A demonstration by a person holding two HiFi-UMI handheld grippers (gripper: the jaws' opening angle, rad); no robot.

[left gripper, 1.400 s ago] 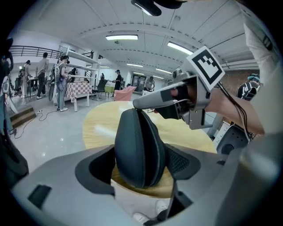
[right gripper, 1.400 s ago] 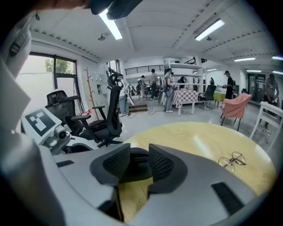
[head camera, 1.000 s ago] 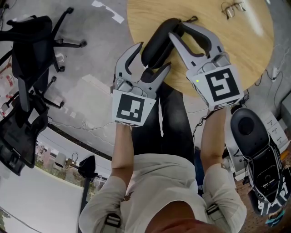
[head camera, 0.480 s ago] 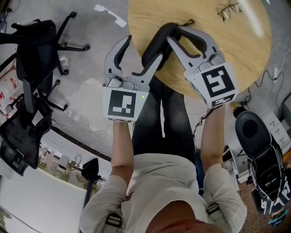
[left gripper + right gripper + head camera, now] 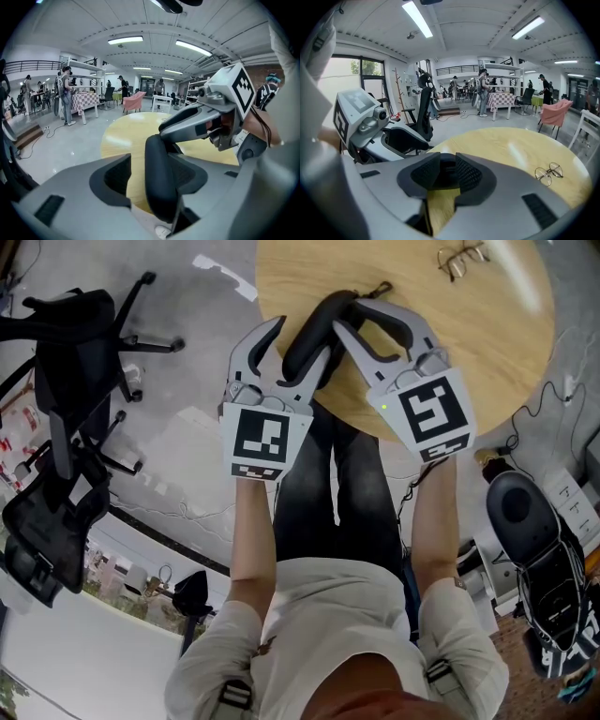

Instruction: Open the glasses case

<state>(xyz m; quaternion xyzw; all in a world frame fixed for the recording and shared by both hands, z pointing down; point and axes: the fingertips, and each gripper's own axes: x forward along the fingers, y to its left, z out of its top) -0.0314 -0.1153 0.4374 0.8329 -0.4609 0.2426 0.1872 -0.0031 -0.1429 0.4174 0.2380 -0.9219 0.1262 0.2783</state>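
The black glasses case (image 5: 314, 329) lies at the near-left edge of the round wooden table (image 5: 469, 324). My right gripper (image 5: 349, 313) is shut on its far end, and the dark case (image 5: 443, 171) fills the gap between the pads. My left gripper (image 5: 302, 338) straddles the case's near end and its jaws have just been closing. In the left gripper view the case (image 5: 159, 183) leans against the right jaw. Bare table shows between it and the left pad (image 5: 112, 173), so that gripper is open.
A pair of wire-rimmed glasses (image 5: 461, 259) lies on the far side of the table. A black office chair (image 5: 66, 352) stands on the floor to the left. A black bag (image 5: 516, 512) and cables sit to the right. The person's legs are under the table edge.
My left gripper has shifted right toward the case and its jaws have narrowed around the case's near end. The right gripper and the case have hardly moved.
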